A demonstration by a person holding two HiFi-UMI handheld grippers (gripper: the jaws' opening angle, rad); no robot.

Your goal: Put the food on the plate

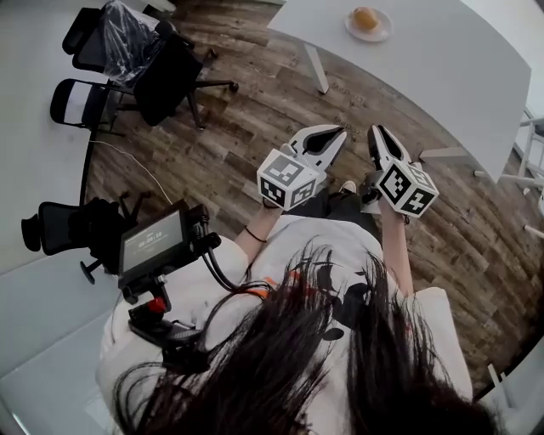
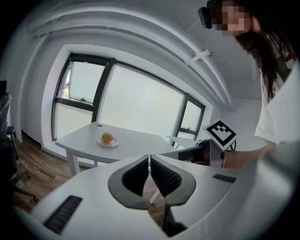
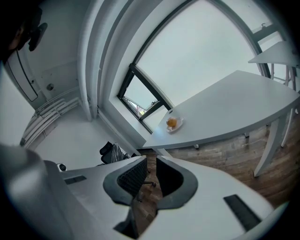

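A round orange-yellow piece of food point(image 1: 365, 18) lies on a small white plate point(image 1: 381, 34) on the white table point(image 1: 442, 76), far ahead of me. Both grippers hang in the air over the wooden floor, well short of the table. My left gripper point(image 1: 333, 133) is shut with nothing in it, and my right gripper point(image 1: 375, 132) beside it is shut and empty too. In the left gripper view the food point(image 2: 107, 138) and plate point(image 2: 110, 143) show beyond the closed jaws point(image 2: 149, 158). The right gripper view shows the food point(image 3: 172, 122) on the plate point(image 3: 176, 127) past its jaws point(image 3: 151, 161).
Black office chairs point(image 1: 127, 59) stand on the wooden floor at the left, another point(image 1: 68, 225) nearer me. A small screen rig point(image 1: 153, 242) hangs at my chest. White chair frames point(image 1: 531, 144) stand at the right. Large windows point(image 2: 140, 105) lie behind the table.
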